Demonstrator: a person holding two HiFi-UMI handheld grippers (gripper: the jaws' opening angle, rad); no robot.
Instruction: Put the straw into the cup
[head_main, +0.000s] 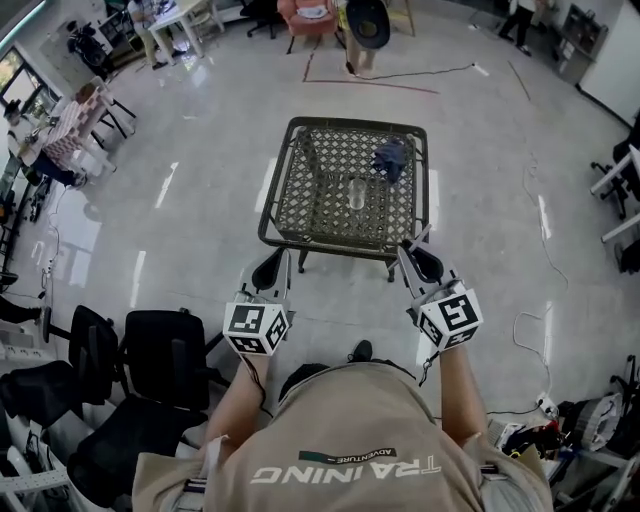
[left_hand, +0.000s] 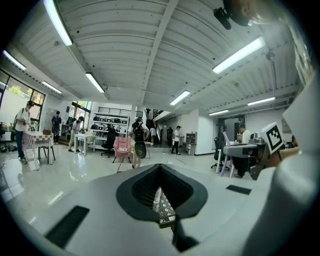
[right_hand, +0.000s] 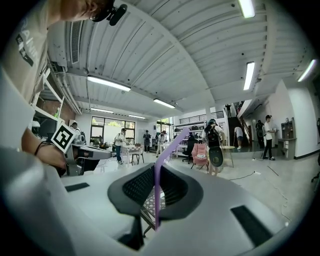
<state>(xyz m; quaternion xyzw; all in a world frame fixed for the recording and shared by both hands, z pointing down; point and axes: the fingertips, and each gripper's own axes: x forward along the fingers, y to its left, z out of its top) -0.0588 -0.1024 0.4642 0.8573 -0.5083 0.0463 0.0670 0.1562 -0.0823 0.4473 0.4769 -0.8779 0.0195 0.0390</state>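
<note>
A clear cup (head_main: 357, 193) stands upright near the middle of a dark wicker table (head_main: 300, 190). My right gripper (head_main: 425, 262) hangs in front of the table's near right corner, shut on a purple straw (right_hand: 156, 190). The straw rises from the jaws and bends away at its top; in the head view the straw (head_main: 418, 238) shows as a thin pale line. My left gripper (head_main: 270, 268) is in front of the near left corner, jaws together with nothing in them. Through the jaws of the left gripper (left_hand: 160, 167) and right gripper (right_hand: 157, 167) only a sliver of wicker shows.
A blue bundle (head_main: 391, 158) lies on the table's far right part. Black office chairs (head_main: 130, 370) crowd the floor at my left. Cables (head_main: 530, 320) and gear lie at the right. A pink chair (head_main: 310, 15) and several people stand far off.
</note>
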